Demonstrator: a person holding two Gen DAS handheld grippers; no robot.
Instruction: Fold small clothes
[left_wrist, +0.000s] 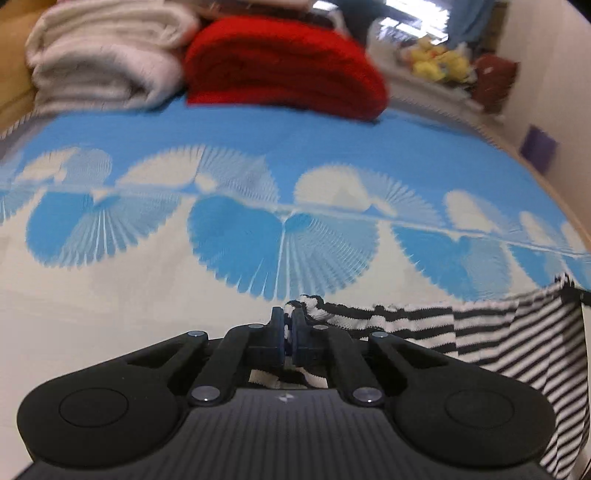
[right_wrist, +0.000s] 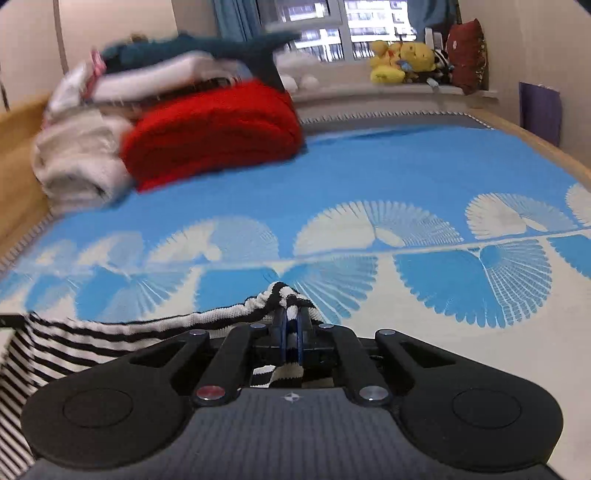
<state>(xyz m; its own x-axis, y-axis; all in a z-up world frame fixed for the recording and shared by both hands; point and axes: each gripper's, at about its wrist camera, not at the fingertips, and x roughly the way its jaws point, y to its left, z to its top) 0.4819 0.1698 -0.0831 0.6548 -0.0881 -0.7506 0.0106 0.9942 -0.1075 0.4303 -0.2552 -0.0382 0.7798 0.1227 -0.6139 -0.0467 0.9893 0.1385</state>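
A black-and-white striped garment (left_wrist: 480, 332) hangs stretched between my two grippers above the bed. My left gripper (left_wrist: 288, 321) is shut on one end of its top edge; the cloth runs off to the right and drapes down. In the right wrist view my right gripper (right_wrist: 290, 317) is shut on the other end of the striped garment (right_wrist: 92, 343), which runs off to the left and hangs down. Its lower part is hidden behind the gripper bodies.
A blue-and-white patterned bed cover (left_wrist: 258, 221) (right_wrist: 406, 184) lies below. At its far end sit a folded red blanket (left_wrist: 280, 62) (right_wrist: 214, 133) and a white one (left_wrist: 99, 55) (right_wrist: 77, 162). Yellow plush toys (right_wrist: 402, 59) stand on the windowsill. A wooden bed rim (right_wrist: 535, 136) runs on the right.
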